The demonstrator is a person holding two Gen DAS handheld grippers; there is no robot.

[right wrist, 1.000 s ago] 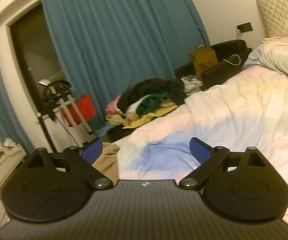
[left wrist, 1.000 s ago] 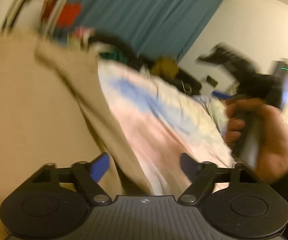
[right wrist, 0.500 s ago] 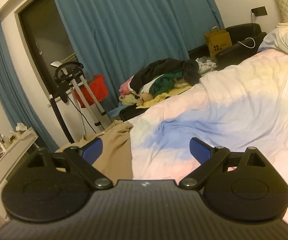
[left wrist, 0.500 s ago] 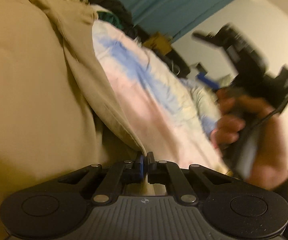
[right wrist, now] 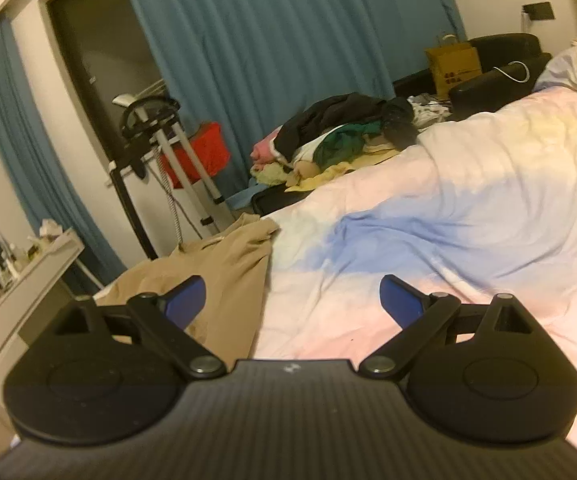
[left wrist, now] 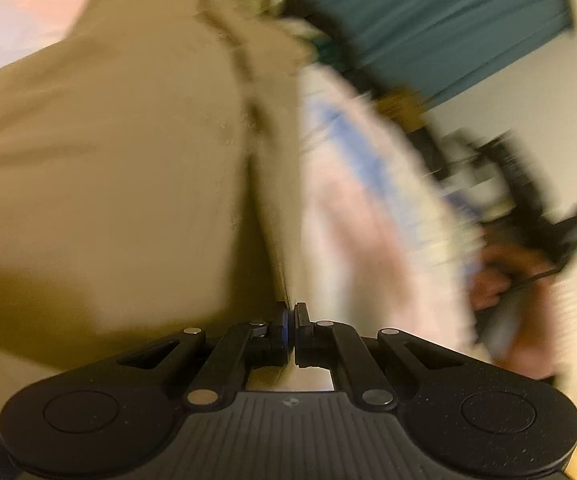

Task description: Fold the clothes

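Observation:
A tan garment lies on the pastel duvet and fills the left of the blurred left wrist view. My left gripper is shut on the tan garment's right edge, pinching a fold of it. My right gripper is open and empty, held above the duvet with the tan garment just beyond its left finger. In the left wrist view the right gripper and the hand holding it show blurred at the right.
A heap of clothes lies at the bed's far end before blue curtains. A metal stand with a red thing, a white shelf at left, a yellow bag and a dark couch stand behind.
My left gripper closed on the tan garment's edge half a second ago and has since moved with it, blurring the view. My right gripper stayed open and moved closer to the garment.

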